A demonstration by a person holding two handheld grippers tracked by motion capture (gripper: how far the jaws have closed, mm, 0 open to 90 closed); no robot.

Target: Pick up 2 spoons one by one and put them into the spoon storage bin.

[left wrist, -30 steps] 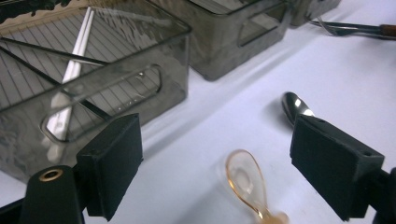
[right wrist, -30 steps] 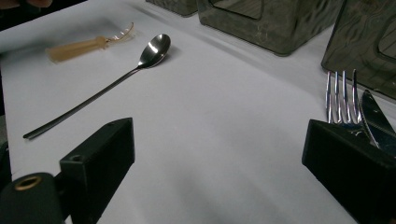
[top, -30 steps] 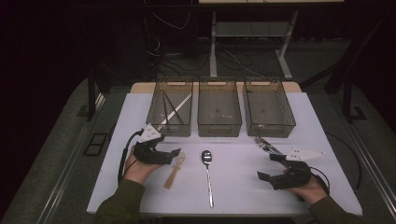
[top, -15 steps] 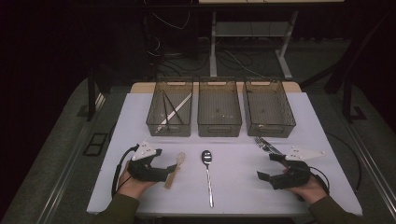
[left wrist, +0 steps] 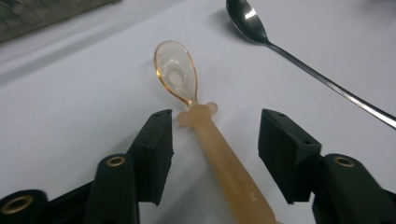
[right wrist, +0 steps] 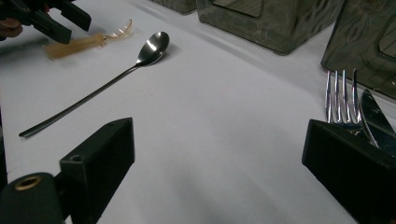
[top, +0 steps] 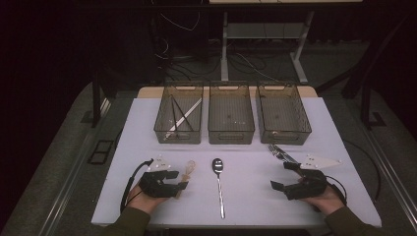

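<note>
An amber plastic spoon (left wrist: 219,154) with a clear bowl lies on the white table (top: 255,169). My left gripper (left wrist: 217,128) is low over it, with one jaw on each side of the handle. The jaws have just been closing, and a gap remains on both sides, so the pads do not press. From above, the left gripper (top: 180,185) sits at the front left with the amber spoon (top: 188,168) at its tips. My right gripper (top: 282,176) rests open at the front right, and nothing lies between the jaws of the right gripper (right wrist: 219,154).
A long metal spoon (top: 219,184) lies mid-table, bowl away from me. A fork (right wrist: 341,95) and knife (right wrist: 373,116) lie just beyond the right gripper. Three dark bins stand in a row behind: the left bin (top: 178,135) holds thin sticks, then the middle bin (top: 231,133) and the right bin (top: 285,133).
My left gripper has drawn back toward the person and sunk over the amber spoon's handle, and its jaws stand narrower. The right gripper has not moved.
</note>
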